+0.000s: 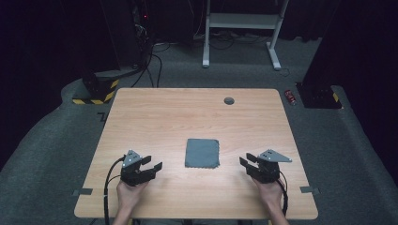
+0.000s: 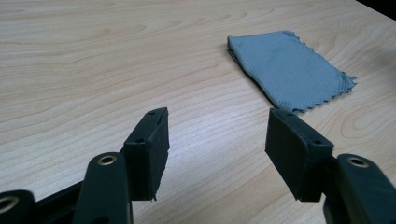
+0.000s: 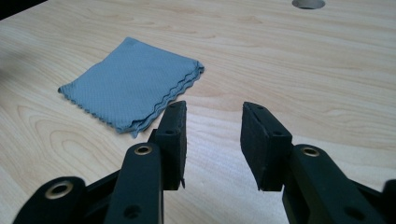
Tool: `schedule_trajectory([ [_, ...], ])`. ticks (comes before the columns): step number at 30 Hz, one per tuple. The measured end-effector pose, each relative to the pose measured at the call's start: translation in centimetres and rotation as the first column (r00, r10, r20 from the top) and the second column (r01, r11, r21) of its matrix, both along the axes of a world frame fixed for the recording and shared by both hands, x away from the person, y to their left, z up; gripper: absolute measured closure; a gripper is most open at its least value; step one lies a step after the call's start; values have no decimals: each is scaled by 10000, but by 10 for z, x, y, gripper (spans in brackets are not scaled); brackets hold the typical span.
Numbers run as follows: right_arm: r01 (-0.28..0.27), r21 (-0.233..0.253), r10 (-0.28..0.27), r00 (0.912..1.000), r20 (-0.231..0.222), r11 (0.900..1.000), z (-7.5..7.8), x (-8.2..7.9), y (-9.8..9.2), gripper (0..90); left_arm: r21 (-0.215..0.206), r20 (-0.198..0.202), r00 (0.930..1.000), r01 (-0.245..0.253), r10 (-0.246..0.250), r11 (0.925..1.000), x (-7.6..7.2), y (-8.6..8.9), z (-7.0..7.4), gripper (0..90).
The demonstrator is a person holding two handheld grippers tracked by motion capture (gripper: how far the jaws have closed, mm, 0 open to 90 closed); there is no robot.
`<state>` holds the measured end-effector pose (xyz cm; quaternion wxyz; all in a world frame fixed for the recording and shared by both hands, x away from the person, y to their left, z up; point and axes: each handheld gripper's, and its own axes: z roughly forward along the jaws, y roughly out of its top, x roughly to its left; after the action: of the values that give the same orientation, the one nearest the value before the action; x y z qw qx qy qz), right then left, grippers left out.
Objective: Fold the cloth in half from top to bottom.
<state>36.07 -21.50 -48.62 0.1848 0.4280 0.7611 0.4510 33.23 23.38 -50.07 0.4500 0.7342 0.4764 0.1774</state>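
- High view: one folded grey cloth [image 1: 202, 153], rectangular, lies flat on the pale wood-grain table [image 1: 187, 117] between two grippers, apart from both.
- Left gripper view: left gripper [image 2: 217, 140] spread, empty; cloth's weave is fine, edges zigzag-cut.
- Right gripper view: right gripper [image 3: 212, 135] spread, empty; the cloth's folded layers are stacked.

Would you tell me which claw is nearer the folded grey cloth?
Right, slightly. The right claw sits just off the cloth on its right; the left claw waits a little farther off its left edge.
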Motion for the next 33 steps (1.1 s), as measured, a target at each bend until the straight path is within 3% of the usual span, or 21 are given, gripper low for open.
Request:
schedule_trajectory([
  [26,279,-296,-293,9984,-491,9992,-24,-15,-12,618,696,-384,9988,-271,298,9972,-10,2,-21,400],
  [33,480,-819,-527,9971,-558,9955,-29,-13,-15,618,1115,-532,9974,-433,495,9928,-7,1,-24,402],
])
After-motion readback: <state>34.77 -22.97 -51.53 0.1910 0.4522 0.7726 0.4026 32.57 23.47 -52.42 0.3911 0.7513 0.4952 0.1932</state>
